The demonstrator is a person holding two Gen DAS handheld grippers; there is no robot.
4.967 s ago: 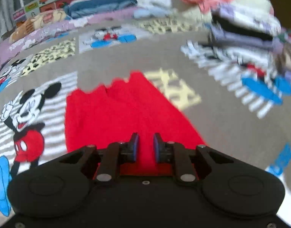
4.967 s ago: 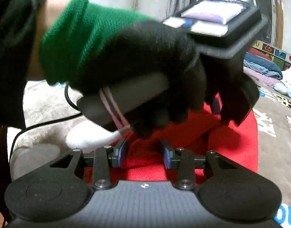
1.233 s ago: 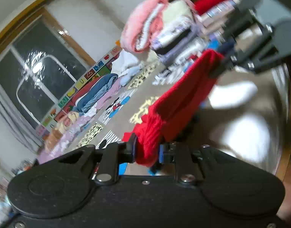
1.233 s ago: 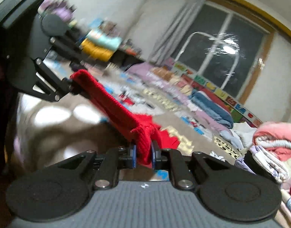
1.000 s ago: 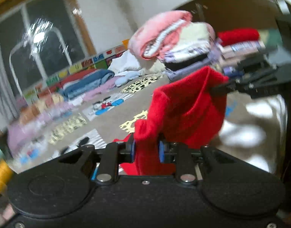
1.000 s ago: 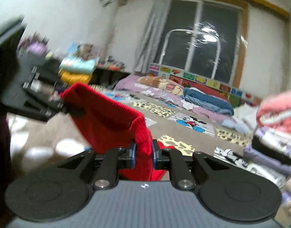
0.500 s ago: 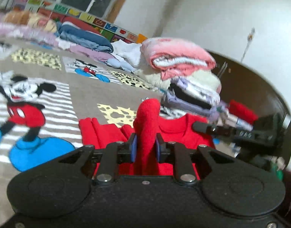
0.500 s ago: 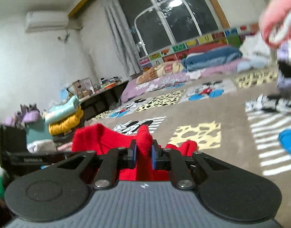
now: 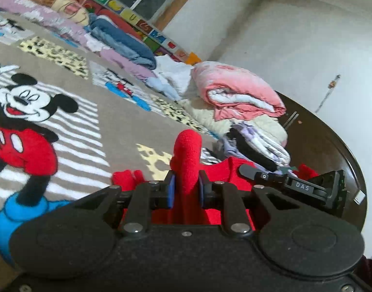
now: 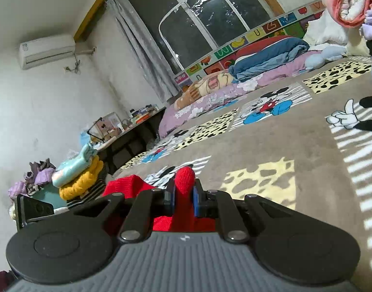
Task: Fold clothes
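Left gripper (image 9: 186,189): fingers closed narrowly on a bunched ridge of the red knitted garment (image 9: 187,155), which stands up between the blue pads. Right gripper (image 10: 183,198): the same condition, fingers clamped on another pinch of the red garment (image 10: 183,177). In the left view the right gripper (image 9: 293,186) is seen just beside, low over red fabric, so both grips appear to sit along one edge of the piece.

Location of garment: low over the Mickey Mouse patterned blanket (image 9: 71,131), its lower part spread on that surface ahead of the fingers. Whether the held edge itself touches the blanket cannot be told.

Judged step: laying the gripped edge down to complete or set a fold.

Recommendations for sound execution:
- Keep both grips level and equally far forward, so the edge lands straight rather than skewed.
- Hold the fabric lightly taut between the two grippers; the knit is thick and likely to bunch if slack.
- Lower until the cloth rests flat before opening either set of fingers, and open both together.
- Stay well apart from the stack of folded laundry (image 9: 249,121) on the right.
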